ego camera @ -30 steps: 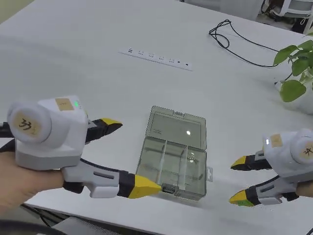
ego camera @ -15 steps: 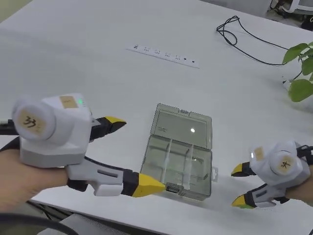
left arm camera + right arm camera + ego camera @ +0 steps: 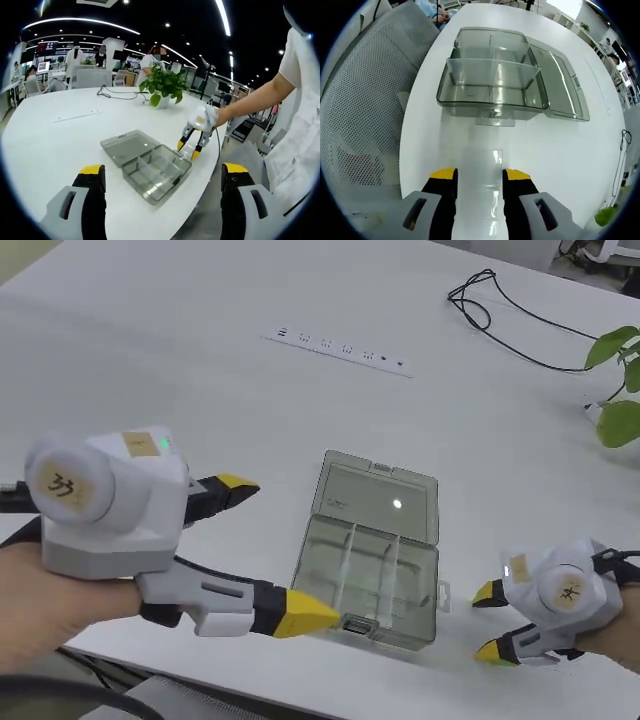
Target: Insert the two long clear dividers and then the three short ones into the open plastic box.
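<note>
**A:** Where do we find the plastic box (image 3: 368, 575)?

**B:** It sits on the white surface (image 3: 180, 360), close to the near edge and between our two tools. Its lid (image 3: 378, 498) lies thrown back flat on the far side. Box and lid together therefore run long from the near edge away from us, slightly skewed. The latch (image 3: 352, 624) faces us.

**A:** And inside?

**B:** Clear dividers (image 3: 346, 558) stand upright in the tray. Two of them run near-to-far in the head view, and a shorter piece crosses between them in the right gripper view. We cannot tell the full count.

**A:** How do the tongs stand?

**B:** The left tongs (image 3: 283, 548) are spread wide and empty, left of the box. Their lower yellow tip is near its front-left corner. The right tongs (image 3: 490, 622) are parted by a narrower gap, also empty. They sit off the box's right end, pointed at it and apart from it.

**A:** What else surrounds it?

**B:** A power strip (image 3: 340, 348) lies well beyond the lid. A black cable (image 3: 510, 325) loops at the far right, and a potted plant (image 3: 620, 390) shows leaves at the right edge. A grey perforated chair (image 3: 365, 90) stands beside the surface in the right gripper view. All are well apart from the box.
</note>
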The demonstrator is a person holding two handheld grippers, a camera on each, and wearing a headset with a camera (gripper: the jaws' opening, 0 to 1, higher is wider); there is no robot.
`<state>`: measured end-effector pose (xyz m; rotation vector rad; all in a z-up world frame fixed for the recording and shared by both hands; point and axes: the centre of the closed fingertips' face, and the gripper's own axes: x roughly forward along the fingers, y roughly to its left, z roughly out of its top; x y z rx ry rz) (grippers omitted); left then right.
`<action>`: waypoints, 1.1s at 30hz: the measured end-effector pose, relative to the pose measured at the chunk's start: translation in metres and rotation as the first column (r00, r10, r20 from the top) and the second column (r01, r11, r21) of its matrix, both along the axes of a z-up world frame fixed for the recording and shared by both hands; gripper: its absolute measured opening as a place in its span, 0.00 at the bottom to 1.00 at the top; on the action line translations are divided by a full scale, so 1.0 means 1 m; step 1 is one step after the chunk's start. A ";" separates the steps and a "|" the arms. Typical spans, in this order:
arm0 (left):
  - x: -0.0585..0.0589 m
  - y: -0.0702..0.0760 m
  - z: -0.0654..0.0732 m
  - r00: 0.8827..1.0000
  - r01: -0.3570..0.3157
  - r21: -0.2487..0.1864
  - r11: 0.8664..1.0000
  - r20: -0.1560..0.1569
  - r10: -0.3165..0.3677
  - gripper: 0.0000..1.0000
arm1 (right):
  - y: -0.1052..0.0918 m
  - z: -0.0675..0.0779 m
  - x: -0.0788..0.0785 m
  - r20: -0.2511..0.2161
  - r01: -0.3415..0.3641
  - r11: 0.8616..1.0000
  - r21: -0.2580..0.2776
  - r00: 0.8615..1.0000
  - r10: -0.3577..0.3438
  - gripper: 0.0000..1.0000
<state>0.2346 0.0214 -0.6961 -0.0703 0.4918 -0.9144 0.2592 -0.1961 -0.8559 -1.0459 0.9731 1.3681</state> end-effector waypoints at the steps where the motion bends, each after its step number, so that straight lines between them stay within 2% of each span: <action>1: 0.000 0.000 0.000 1.000 0.000 -0.001 1.000 -0.001 0.000 0.98 | 0.000 0.000 0.000 0.001 0.003 1.000 0.002 1.000 -0.003 0.36; 9: 0.002 0.000 0.001 1.000 -0.001 -0.003 1.000 0.002 0.001 0.98 | 0.001 0.000 0.000 0.001 0.001 1.000 0.017 1.000 -0.001 0.36; 12: 0.002 0.000 0.001 1.000 0.000 -0.003 1.000 0.003 0.000 0.97 | 0.002 0.000 0.001 0.001 -0.003 1.000 0.022 1.000 0.003 0.33; 30: 0.000 0.000 0.001 1.000 0.004 0.003 1.000 -0.003 -0.004 0.96 | 0.003 0.001 0.000 0.011 0.012 1.000 0.013 1.000 -0.012 0.33; 33: 0.001 0.000 0.001 1.000 0.005 0.004 1.000 -0.003 -0.005 0.96 | 0.007 0.006 -0.003 0.018 0.019 0.999 0.034 1.000 -0.019 0.33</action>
